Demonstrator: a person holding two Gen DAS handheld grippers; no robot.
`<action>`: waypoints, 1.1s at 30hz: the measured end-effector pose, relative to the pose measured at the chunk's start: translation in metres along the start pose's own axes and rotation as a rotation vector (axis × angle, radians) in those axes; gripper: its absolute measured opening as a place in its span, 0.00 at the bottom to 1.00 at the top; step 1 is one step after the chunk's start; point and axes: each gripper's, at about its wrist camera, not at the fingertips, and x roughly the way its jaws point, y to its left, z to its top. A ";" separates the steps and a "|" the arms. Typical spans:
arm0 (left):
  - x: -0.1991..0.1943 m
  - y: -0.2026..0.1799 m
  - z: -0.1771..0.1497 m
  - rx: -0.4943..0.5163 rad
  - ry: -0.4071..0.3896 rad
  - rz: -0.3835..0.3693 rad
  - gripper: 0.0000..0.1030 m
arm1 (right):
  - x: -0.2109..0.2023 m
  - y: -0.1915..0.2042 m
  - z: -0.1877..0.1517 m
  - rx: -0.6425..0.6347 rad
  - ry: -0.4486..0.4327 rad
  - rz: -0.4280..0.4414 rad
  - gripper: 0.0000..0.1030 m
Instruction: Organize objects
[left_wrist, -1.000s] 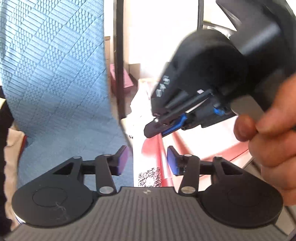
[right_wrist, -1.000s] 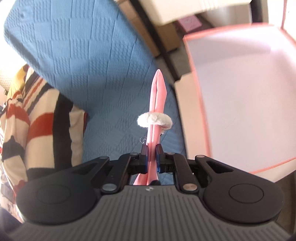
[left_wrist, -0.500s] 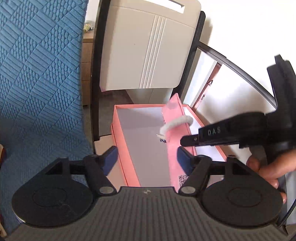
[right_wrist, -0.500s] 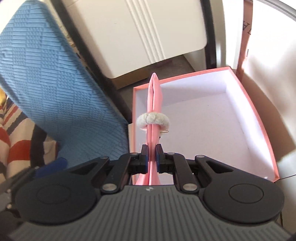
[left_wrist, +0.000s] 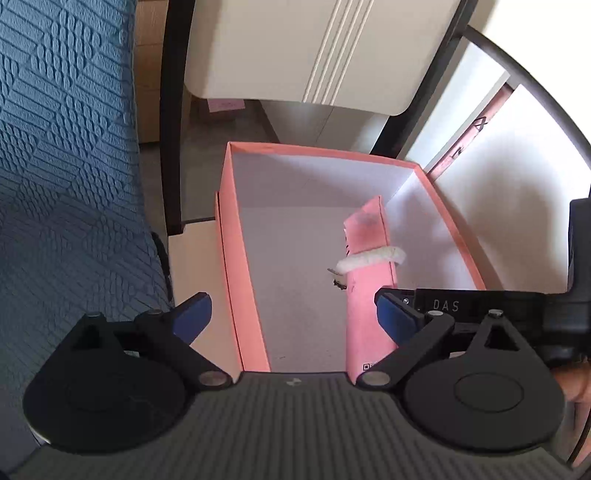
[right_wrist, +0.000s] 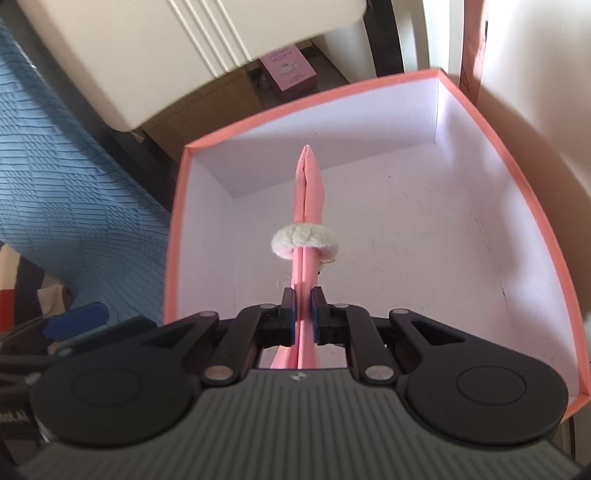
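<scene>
Right tongs (right_wrist: 303, 321): pinching pink packet (right_wrist: 308, 184), now hanging inside pink box (right_wrist: 173, 240) toward 12 o'clock; release pending. Left tongs (left_wrist: 291, 317): spread, idling at box's 6 o'clock.

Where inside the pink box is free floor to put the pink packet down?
The pink box floor is bare on both sides of the pink packet held by the right gripper. Widest patch: toward the right wall. Nothing crowds it.

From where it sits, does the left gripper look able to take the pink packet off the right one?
Probably yes. The left gripper is open, and the pink packet, clamped by the right gripper, hangs over the open pink box just ahead of its right finger, nothing between.
</scene>
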 end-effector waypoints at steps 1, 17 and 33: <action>0.008 0.002 0.001 -0.005 0.014 0.002 0.96 | 0.005 -0.002 -0.001 0.001 0.009 -0.002 0.11; 0.032 0.006 -0.002 0.005 0.048 0.002 0.95 | 0.051 -0.023 -0.013 0.052 0.087 -0.016 0.25; -0.097 -0.019 -0.010 0.048 -0.098 -0.044 0.96 | -0.095 0.004 -0.012 0.009 -0.094 -0.029 0.57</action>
